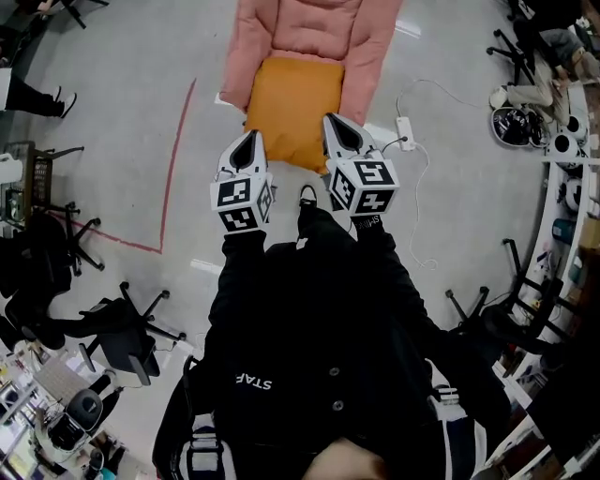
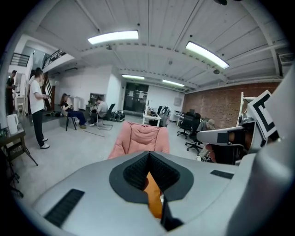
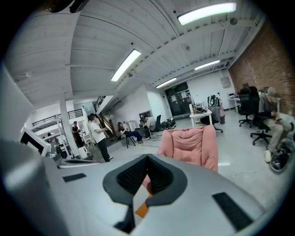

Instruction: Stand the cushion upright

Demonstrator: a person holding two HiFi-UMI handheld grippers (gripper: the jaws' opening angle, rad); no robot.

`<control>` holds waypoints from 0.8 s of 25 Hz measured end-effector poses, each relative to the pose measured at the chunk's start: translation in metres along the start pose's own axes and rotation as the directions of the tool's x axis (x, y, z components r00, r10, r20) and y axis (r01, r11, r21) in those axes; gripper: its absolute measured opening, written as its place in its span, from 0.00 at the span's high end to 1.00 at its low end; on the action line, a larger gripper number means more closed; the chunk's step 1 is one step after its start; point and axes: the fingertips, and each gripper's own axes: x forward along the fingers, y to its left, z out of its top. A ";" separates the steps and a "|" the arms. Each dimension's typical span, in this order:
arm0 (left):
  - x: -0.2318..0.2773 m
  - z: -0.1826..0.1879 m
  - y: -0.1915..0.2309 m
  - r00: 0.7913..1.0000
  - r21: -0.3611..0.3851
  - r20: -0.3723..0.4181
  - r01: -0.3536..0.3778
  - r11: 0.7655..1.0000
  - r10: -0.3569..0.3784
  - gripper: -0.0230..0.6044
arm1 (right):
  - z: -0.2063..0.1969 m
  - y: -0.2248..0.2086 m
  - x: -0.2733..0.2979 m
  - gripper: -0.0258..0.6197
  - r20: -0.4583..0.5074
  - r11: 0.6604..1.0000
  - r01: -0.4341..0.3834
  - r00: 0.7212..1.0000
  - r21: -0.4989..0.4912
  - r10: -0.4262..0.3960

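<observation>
A: What is sitting nearest?

B: The person's dark jacket (image 1: pixel 319 356) is filling the near edge. Just beyond it, the left gripper (image 1: pixel 249 141) and the right gripper (image 1: pixel 335 127) are pointing forward, jaws pressed together and gripping nothing.

A: And the cushion?

B: The orange cushion (image 1: pixel 292 103) is lying flat on the pink armchair (image 1: pixel 309 23), its near edge between the 2 grippers. I'd judge this the approach. Next, the jaws need opening to pinch an edge and tip it up.

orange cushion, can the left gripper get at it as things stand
Probably yes: the left gripper is right by the near left corner of the orange cushion on the pink chair, with nothing between them. Its jaws are shut, so it must open to grip.
</observation>
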 end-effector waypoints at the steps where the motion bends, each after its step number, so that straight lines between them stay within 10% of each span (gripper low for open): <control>1: 0.012 -0.001 0.004 1.000 -0.004 -0.011 -0.001 1.000 0.001 0.96 | -0.002 -0.007 0.011 0.94 -0.012 1.000 0.005 1.000 0.007 -0.004; 13: 0.105 -0.086 0.067 0.973 -0.094 -0.231 -0.003 0.996 -0.019 0.96 | -0.084 -0.047 0.098 0.94 -0.231 0.994 0.102 0.969 0.044 -0.090; 20: 0.187 -0.165 0.119 0.911 -0.130 -0.409 0.006 0.992 -0.059 0.96 | -0.168 -0.087 0.155 0.94 -0.388 0.967 0.244 0.899 0.067 -0.200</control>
